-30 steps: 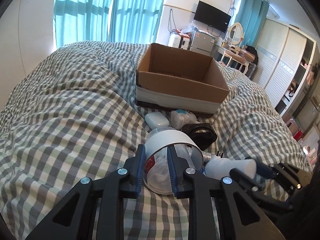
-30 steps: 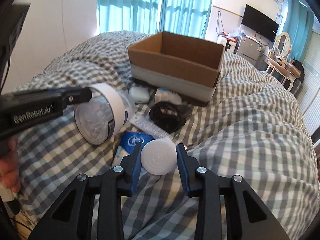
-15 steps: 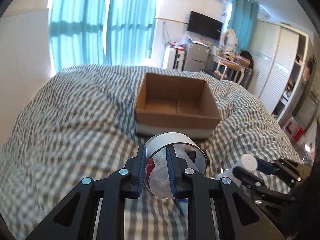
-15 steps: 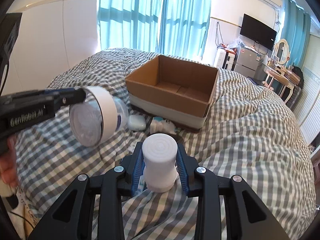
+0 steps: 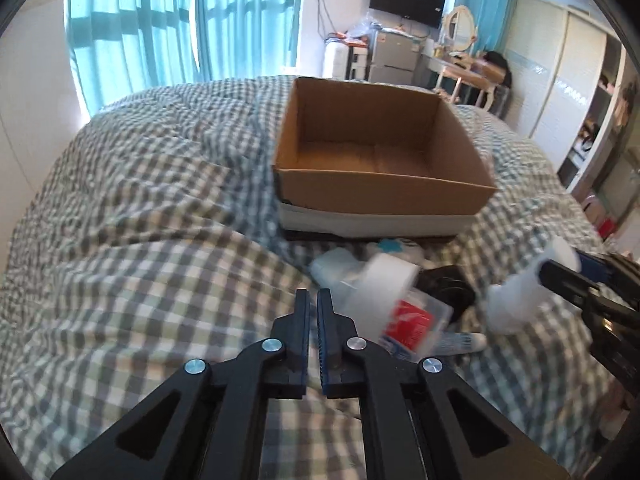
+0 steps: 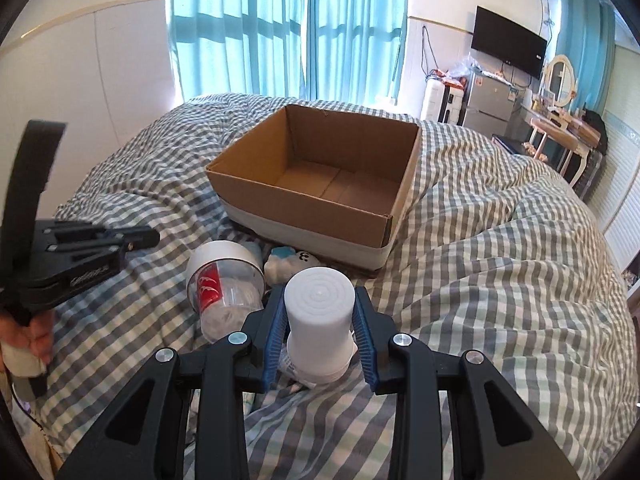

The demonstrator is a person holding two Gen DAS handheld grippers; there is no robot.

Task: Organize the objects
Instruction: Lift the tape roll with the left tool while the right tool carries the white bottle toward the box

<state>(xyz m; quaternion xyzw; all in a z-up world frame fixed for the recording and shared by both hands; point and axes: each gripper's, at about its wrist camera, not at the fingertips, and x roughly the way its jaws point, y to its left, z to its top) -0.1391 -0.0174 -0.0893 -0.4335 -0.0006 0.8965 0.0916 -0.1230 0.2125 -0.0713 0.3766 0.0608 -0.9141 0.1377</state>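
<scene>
Cardboard box (image 6: 320, 188) sits open and looks bare inside on the checked bed (image 6: 500, 280), well ahead of both pairs of fingers. Our right gripper (image 6: 320, 330) pinches the white bottle (image 6: 319, 316) upright between its blue pads. Our left gripper (image 5: 312, 340) has its fingers pressed almost together on nothing, and the clear jar (image 5: 394, 304) with the white lid and red label lies on its side just right of those fingers. We should carry the bottle forward, clear the near wall and let go low inside; the jar needs a firmer pinch across its body, since it likely rolls.
</scene>
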